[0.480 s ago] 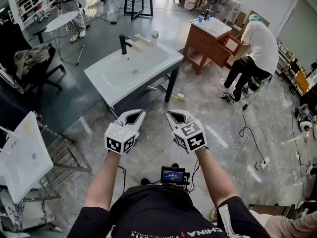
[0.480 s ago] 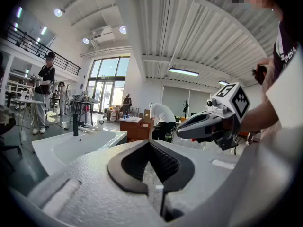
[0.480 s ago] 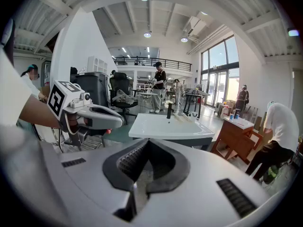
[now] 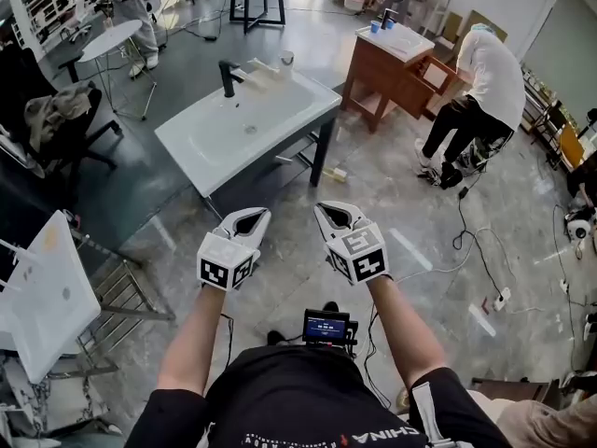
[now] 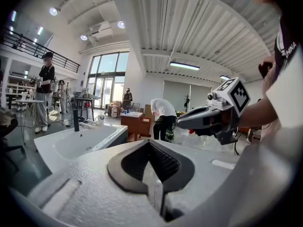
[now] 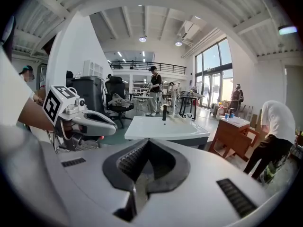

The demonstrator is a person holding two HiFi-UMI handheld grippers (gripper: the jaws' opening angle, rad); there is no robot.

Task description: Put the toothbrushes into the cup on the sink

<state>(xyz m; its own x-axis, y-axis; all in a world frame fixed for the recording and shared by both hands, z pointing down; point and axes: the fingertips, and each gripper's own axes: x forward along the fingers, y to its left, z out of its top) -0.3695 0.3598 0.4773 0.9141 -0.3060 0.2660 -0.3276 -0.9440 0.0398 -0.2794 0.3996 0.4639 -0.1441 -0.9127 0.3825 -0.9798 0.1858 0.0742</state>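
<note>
A white sink [image 4: 201,143] on a dark frame stands a step ahead, with a black faucet [image 4: 227,77] at its far rim. A small pale cup [image 4: 287,58] sits on the far right corner; it also shows as the cup [image 5: 100,118] and the cup [image 6: 189,116]. Pale slender items [image 4: 265,67] lie beside it, too small to identify. My left gripper [image 4: 262,212] and right gripper [image 4: 321,206] hover side by side over the floor, short of the sink. Both are shut with nothing between the jaws. The left gripper [image 5: 149,143] and right gripper [image 6: 147,141] point toward the sink.
A wooden cabinet [image 4: 373,73] with blue cups stands at the far right, and a person [image 4: 490,77] bends over beside it. A second white basin [image 4: 42,287] on a rack is at my left. Cables [image 4: 466,241] trail across the floor on the right. A round table [image 4: 112,37] and chair stand far left.
Both grippers keep the same pose and stay shut. The view has shifted slightly, so the sink sits a little higher and further left in the picture.
</note>
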